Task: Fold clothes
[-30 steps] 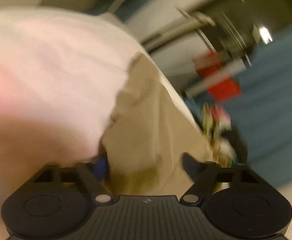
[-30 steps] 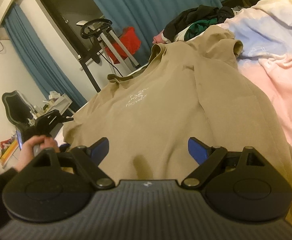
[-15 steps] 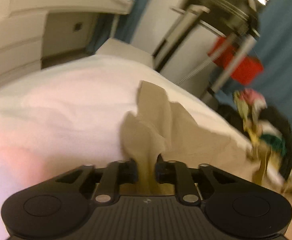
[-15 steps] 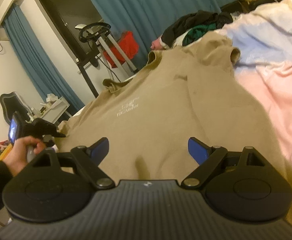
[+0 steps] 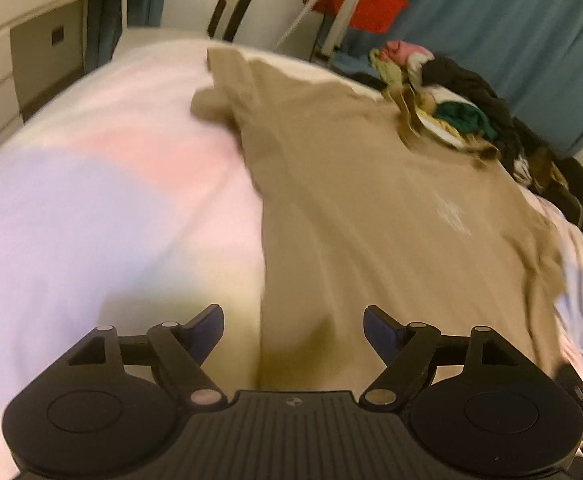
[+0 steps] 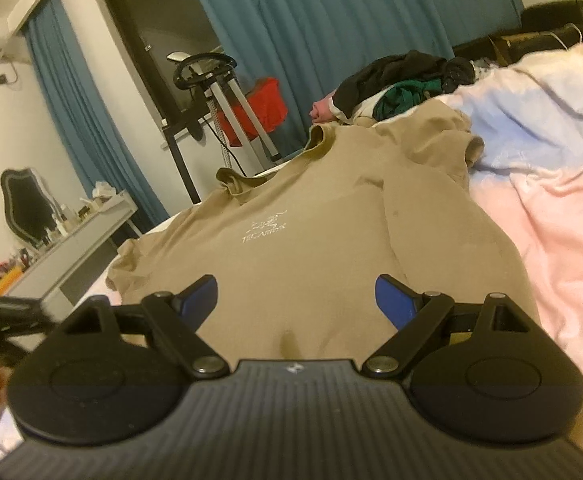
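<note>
Lying spread flat and front-up on the pastel pink-and-lilac bedspread [image 6: 563, 216] is a tan T-shirt [image 6: 311, 240], its small white chest print only half legible from the right wrist view and a mere smear in the blurred left wrist view. Its hem edge is hidden beneath both tools, so whether cloth touches either one cannot be told. The right gripper [image 6: 295, 298] hangs over the bottom middle of the shirt, blue fingers [image 6: 391, 300] spread wide with nothing between them. The left gripper [image 5: 293, 326] sits at the shirt's left side edge, jaws likewise apart and empty, one finger over the bedspread and the other over tan fabric [image 5: 371, 200]. One short sleeve [image 5: 215, 96] lies bunched at the far corner; the other [image 6: 463, 140] curls beside the lilac patch. Beyond the collar sits a heap of dark, green and pink clothes [image 6: 403, 76], touching the shirt's top. Farther off stand a metal-legged stand with something red [image 6: 259, 108] on it, teal curtains [image 6: 331, 20], and a cluttered white dresser [image 6: 87, 232]; its contents are too small to name.
</note>
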Motion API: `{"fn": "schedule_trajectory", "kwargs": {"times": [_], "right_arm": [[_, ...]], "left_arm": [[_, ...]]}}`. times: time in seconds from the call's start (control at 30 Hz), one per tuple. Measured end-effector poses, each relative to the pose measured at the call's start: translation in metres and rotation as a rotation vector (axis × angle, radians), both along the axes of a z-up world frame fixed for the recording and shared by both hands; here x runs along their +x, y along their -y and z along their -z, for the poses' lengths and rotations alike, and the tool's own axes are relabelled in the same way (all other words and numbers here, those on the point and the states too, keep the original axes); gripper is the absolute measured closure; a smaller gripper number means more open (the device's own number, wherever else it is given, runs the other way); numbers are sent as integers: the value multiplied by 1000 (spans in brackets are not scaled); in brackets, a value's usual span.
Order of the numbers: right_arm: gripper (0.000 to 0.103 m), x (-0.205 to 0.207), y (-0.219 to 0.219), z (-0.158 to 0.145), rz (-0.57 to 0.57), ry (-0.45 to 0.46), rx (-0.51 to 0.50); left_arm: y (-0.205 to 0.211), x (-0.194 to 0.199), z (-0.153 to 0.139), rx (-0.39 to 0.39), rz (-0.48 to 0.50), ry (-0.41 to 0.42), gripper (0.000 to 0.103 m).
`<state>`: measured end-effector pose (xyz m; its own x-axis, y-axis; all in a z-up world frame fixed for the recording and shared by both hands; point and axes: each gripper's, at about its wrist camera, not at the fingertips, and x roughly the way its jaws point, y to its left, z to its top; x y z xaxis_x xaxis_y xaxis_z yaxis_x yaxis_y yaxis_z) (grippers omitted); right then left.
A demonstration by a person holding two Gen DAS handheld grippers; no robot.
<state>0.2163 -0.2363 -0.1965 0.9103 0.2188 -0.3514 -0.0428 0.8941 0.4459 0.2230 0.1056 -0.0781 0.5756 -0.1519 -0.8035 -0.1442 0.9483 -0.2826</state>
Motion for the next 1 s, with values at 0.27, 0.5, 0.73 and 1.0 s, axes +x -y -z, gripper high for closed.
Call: {"fn": "schedule_trajectory", "kwargs": {"times": [0.27,0.5,0.73,1.0], "right_arm": [[16,-37,-1,-18,46,9,-69],[16,-60,13,-25,112,-39,11],[16,-72,19,-31,146,-33,-6],[16,-71,15,-29,128,-43,-37]], "left_arm": [[-1,-63,-4,3,24,-136,24],[-16,-88,-3,-30,-23,-206,24],[-9,-91,2,11,-21,-245,24],[8,-95,7,79,41,-271,43]]}}
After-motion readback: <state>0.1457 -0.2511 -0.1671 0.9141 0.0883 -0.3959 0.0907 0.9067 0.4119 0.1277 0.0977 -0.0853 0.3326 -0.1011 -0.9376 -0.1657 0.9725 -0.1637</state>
